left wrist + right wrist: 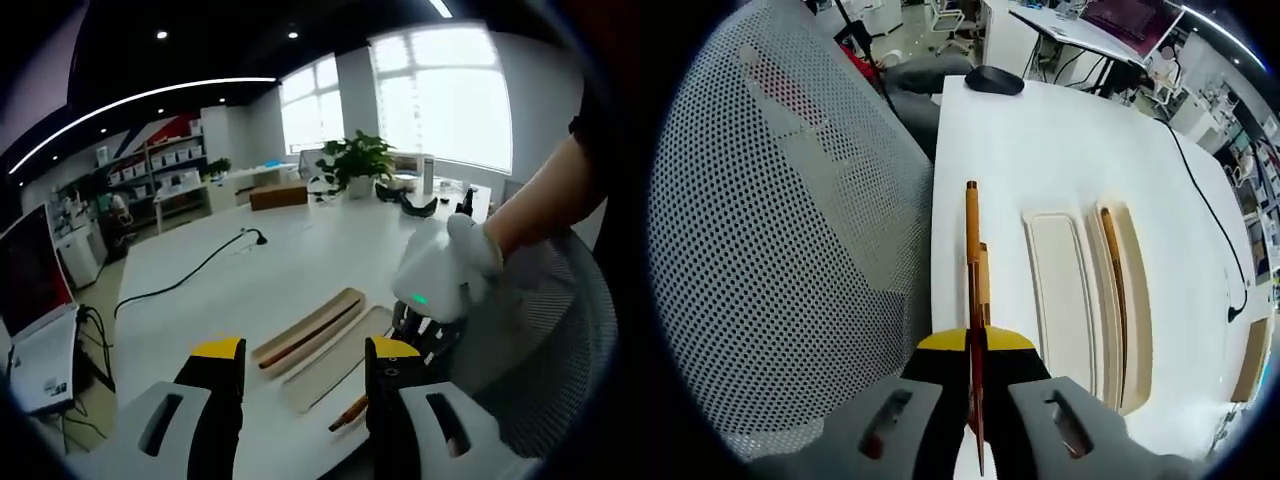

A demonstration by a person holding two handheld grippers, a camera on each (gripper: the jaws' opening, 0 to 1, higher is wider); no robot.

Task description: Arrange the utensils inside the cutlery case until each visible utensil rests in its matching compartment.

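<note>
A pale cutlery case (1060, 290) lies on the white table (1040, 140). Its wide compartment is bare, and its narrow one holds a dark wooden utensil (1113, 280). My right gripper (975, 342) is shut on a pair of orange-brown chopsticks (971, 230) that point forward just left of the case, near the table edge. In the left gripper view the case (330, 365) lies beyond my left gripper (305, 352), which is open with nothing between its fingers. The right gripper (432, 280), in a white-gloved hand, hovers at the case's right end, with the chopsticks' end (350, 411) below it.
A grey mesh chair back (790, 230) stands close against the table's edge. A black mouse (995, 79) lies at the table's far end. A black cable (190, 275) runs across the table, and a potted plant (357, 160) and other items stand at the back.
</note>
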